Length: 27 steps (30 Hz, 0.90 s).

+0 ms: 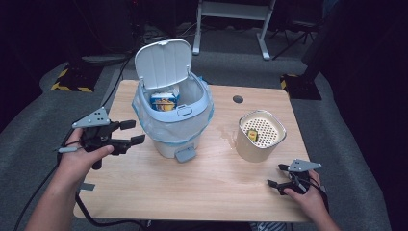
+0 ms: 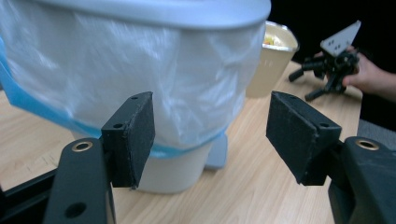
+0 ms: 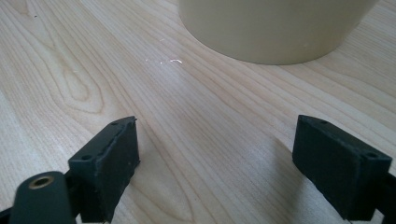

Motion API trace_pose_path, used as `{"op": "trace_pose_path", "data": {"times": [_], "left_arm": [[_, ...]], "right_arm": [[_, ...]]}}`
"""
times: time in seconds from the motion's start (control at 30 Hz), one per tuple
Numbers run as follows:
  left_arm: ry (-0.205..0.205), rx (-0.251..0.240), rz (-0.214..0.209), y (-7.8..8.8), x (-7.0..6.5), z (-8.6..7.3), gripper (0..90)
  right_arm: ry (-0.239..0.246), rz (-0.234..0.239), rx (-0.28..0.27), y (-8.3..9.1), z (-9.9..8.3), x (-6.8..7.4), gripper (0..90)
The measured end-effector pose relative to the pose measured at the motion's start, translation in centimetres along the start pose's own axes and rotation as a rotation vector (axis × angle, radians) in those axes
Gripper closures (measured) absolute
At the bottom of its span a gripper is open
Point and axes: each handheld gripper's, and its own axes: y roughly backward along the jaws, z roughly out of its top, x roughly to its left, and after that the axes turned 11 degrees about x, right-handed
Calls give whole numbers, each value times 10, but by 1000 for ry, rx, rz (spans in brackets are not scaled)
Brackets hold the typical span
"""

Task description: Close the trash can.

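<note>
Left tongs (image 1: 131, 132) spread, nothing between the pads, held level off the bench (image 1: 192, 192) just beside the pedal bin (image 1: 175, 120). The bin stands mid-bench, lid up, white liner (image 2: 140, 79) folded over its rim, a blue-and-yellow carton (image 1: 163, 102) inside. Judgement: to take the liner cleanly, pinch a loose fold near the rim, not the bin wall. Left hand raised, wrist level. Right tongs (image 1: 278, 175) spread, empty, low on the bench near the cream perforated container (image 1: 260, 137).

No lettering legible — on anything.
</note>
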Motion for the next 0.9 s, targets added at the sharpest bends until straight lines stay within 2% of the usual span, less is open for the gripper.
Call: {"op": "trace_pose_path", "data": {"times": [0.23, 0.5, 0.7, 0.9], "left_arm": [[12, -55, 54, 8, -2, 22, 337], [70, -67, 140, 13, 3, 40, 355], [78, -66, 178, 14, 11, 54, 357], [92, -90, 211, 14, 18, 69, 372]], "right_arm": [[0, 0, 0, 0, 0, 0, 148], [1, 1, 1, 0, 0, 0, 147], [1, 2, 1, 0, 0, 0, 148], [2, 5, -1, 0, 0, -1, 148]]}}
